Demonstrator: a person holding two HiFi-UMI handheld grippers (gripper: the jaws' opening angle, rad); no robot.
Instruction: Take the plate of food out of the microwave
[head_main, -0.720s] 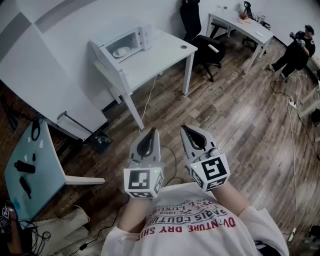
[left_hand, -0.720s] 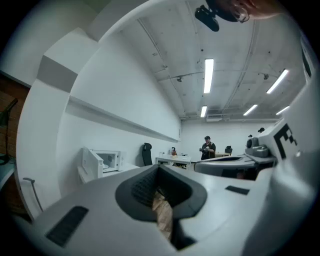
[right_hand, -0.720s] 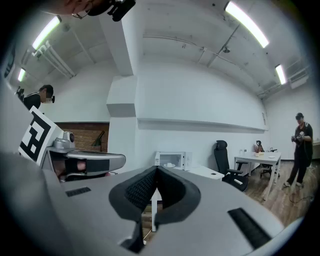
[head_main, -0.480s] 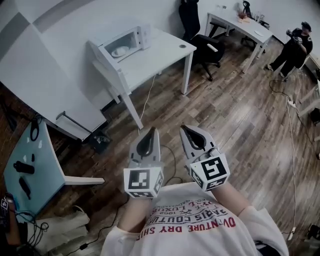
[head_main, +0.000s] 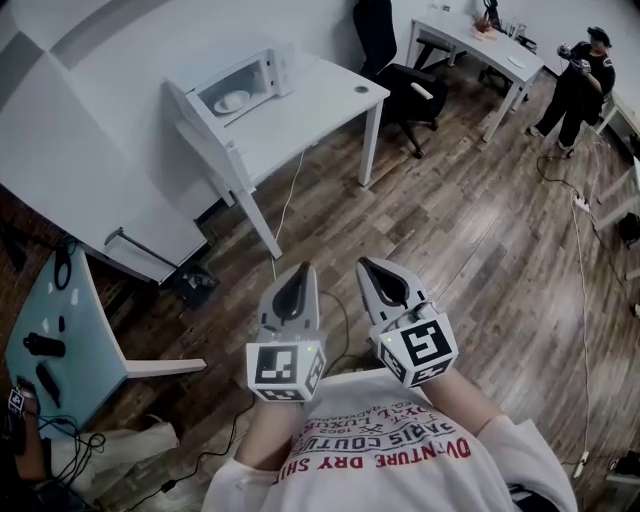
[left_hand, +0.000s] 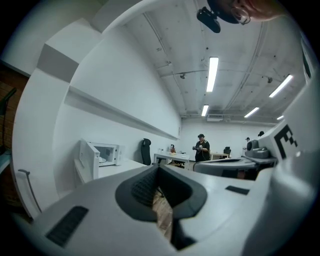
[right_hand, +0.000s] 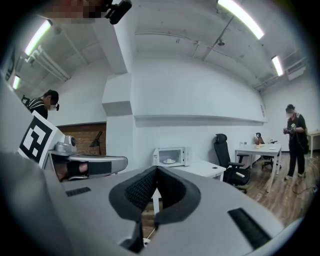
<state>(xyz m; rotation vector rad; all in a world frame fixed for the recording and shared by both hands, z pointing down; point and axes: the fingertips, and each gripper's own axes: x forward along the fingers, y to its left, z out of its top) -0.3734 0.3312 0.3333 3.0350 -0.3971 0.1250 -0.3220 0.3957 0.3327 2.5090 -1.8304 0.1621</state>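
Barely shifted, left hand-held gripper (head_main: 302, 270) and right hand-held gripper (head_main: 366, 264) sit side by side before the shirt (head_main: 385, 445), jaws together and empty, aimed toward the distant microwave (head_main: 238, 88).

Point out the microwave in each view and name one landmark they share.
Head view: microwave, upper left, on the white table.
Left gripper view: microwave, left of centre, door open.
Right gripper view: microwave, near centre.
Shared landmark: the black office chair, right of the microwave in all three.
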